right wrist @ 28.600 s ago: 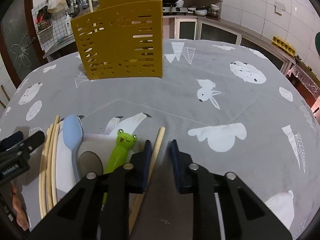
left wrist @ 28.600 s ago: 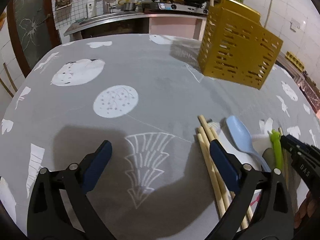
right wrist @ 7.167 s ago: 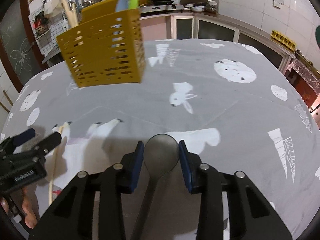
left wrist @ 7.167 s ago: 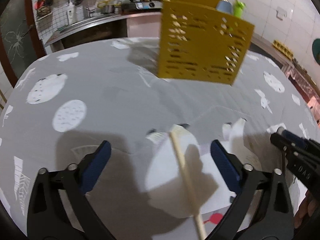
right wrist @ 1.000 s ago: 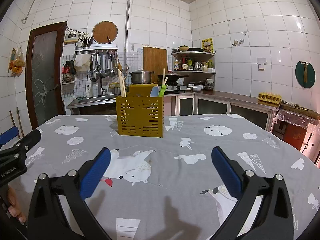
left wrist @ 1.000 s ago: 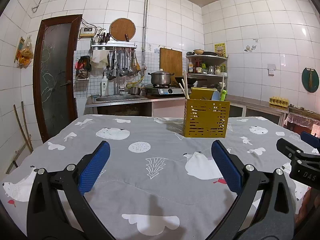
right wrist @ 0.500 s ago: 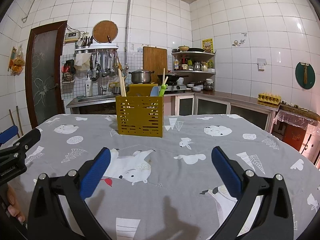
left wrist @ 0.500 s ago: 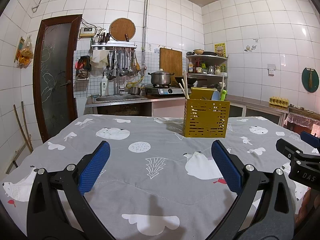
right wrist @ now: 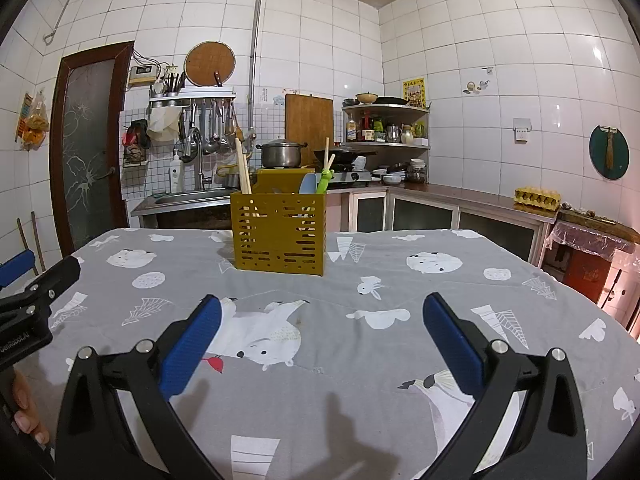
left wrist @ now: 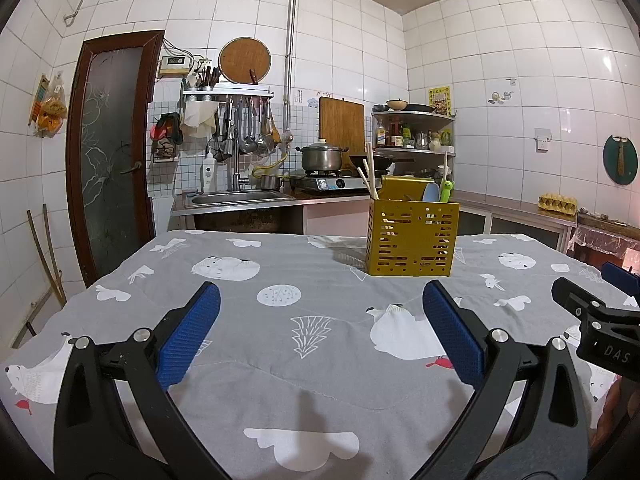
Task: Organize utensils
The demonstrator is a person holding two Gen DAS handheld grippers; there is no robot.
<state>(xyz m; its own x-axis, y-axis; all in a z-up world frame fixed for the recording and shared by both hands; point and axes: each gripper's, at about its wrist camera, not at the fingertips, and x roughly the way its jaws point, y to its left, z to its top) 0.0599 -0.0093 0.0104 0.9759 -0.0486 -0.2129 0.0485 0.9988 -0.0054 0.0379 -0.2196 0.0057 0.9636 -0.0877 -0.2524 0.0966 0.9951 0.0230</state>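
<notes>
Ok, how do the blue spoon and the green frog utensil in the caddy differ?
The blue spoon shows a smooth, rounded pale-blue bowl; the green frog utensil is narrower, bright green, with a moulded frog head. The frog utensil also stands slightly taller than the spoon. Both stick up side by side at the right end of the yellow caddy.

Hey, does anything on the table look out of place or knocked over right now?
Nothing stands out. The yellow caddy stands upright on the tablecloth with chopsticks and spoons inside.
</notes>
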